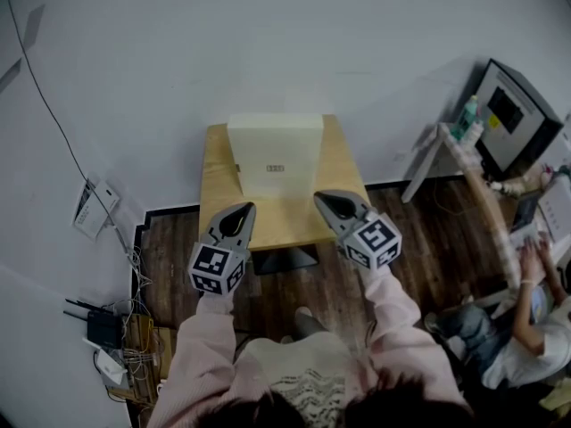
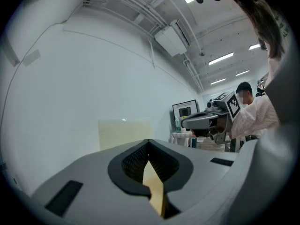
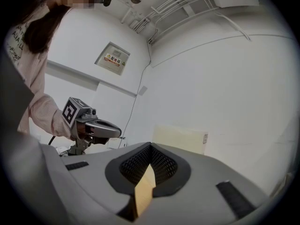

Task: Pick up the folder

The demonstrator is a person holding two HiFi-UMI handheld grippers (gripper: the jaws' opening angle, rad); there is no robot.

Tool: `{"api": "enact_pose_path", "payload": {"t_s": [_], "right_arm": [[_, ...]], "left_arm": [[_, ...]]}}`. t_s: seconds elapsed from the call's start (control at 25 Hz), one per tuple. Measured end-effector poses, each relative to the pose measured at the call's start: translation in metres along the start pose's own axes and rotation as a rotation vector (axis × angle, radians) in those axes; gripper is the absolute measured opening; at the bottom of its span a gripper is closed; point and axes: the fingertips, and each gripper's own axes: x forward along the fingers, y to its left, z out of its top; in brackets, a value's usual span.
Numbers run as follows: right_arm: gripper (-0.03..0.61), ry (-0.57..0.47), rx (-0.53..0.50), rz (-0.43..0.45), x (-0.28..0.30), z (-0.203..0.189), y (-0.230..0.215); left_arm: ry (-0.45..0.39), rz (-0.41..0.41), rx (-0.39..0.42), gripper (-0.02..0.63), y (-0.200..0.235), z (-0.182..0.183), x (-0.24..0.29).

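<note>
A cream folder (image 1: pixel 275 154) stands upright on the small wooden table (image 1: pixel 219 176), leaning against the white wall. It shows ahead in the left gripper view as folder (image 2: pixel 124 132) and in the right gripper view as folder (image 3: pixel 180 137). My left gripper (image 1: pixel 243 210) hovers over the table's near left edge, shut and empty. The right gripper (image 1: pixel 323 199) is over the near right edge, also shut with nothing in it. Both point level toward the folder, short of it. Each sees the other: right gripper (image 2: pixel 201 121), left gripper (image 3: pixel 96 125).
A person sits at a desk with a monitor (image 1: pixel 508 114) at the far right. A router and tangled cables (image 1: pixel 103 328) lie on the floor at the left. Dark wood flooring surrounds the table, with the white wall right behind it.
</note>
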Motion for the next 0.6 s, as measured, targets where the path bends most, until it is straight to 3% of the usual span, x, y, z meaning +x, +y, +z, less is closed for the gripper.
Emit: {"api": "enact_pose_path", "payload": {"t_s": [0.6], "right_arm": [[-0.003, 0.035, 0.043, 0.051, 0.047, -0.025, -0.060]], "left_arm": [[0.072, 0.057, -0.030, 0.002, 0.050, -0.020, 0.054]]}}
